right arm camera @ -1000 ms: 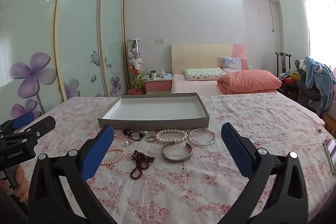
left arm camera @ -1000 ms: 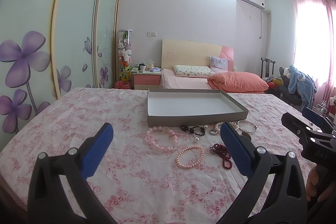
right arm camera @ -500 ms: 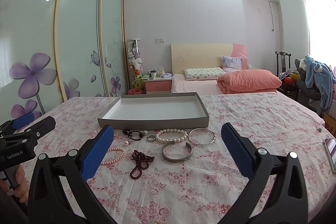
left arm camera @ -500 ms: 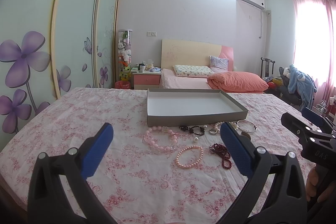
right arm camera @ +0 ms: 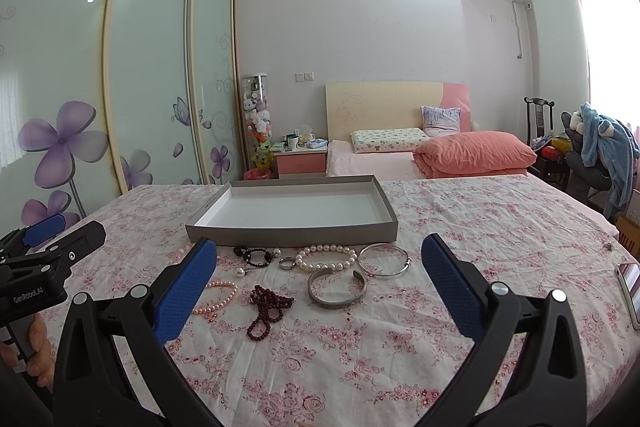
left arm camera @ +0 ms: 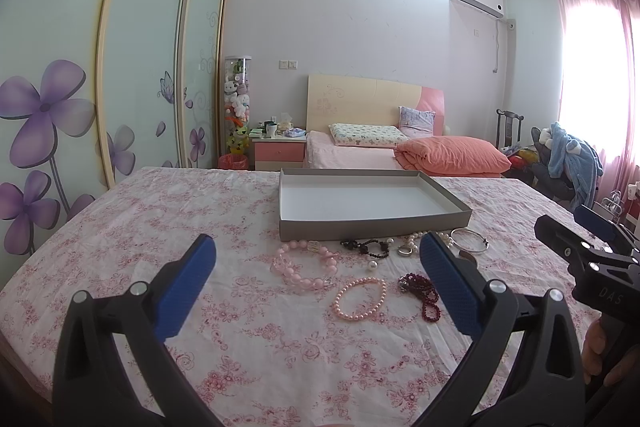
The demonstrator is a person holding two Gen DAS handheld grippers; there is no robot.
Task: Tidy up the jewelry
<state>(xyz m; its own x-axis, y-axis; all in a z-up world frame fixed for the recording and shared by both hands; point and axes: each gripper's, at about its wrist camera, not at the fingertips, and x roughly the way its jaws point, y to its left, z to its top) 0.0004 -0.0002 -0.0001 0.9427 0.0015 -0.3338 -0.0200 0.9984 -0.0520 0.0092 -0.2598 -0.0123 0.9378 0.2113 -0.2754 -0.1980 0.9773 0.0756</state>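
Both grippers hover above the flowered cloth (right arm camera: 460, 227), short of the jewelry. The left gripper (left arm camera: 316, 255) has its jaws spread wide and holds nothing; the right gripper (right arm camera: 319, 255) is the same. The tray (right arm camera: 292, 229) is bare inside. All jewelry lies on the cloth just in front of its near wall: pink chunky bracelet (left arm camera: 304, 265), pink pearl bracelet (left arm camera: 360, 299), dark red beads (right arm camera: 268, 307), black bracelet (right arm camera: 254, 255), loose pearl (left arm camera: 373, 266), ring (right arm camera: 286, 262), white pearl bracelet (right arm camera: 326, 257), thin bangle (right arm camera: 384, 259) and cuff (right arm camera: 337, 289).

Judgement: no piece is taken yet. Each pickup should be a pinch across one strand or band, lifted over the near wall. The pieces lie close together; snagging a neighbour is the risk. Open cloth lies to either side. A phone (right arm camera: 630, 287) sits near the right edge.
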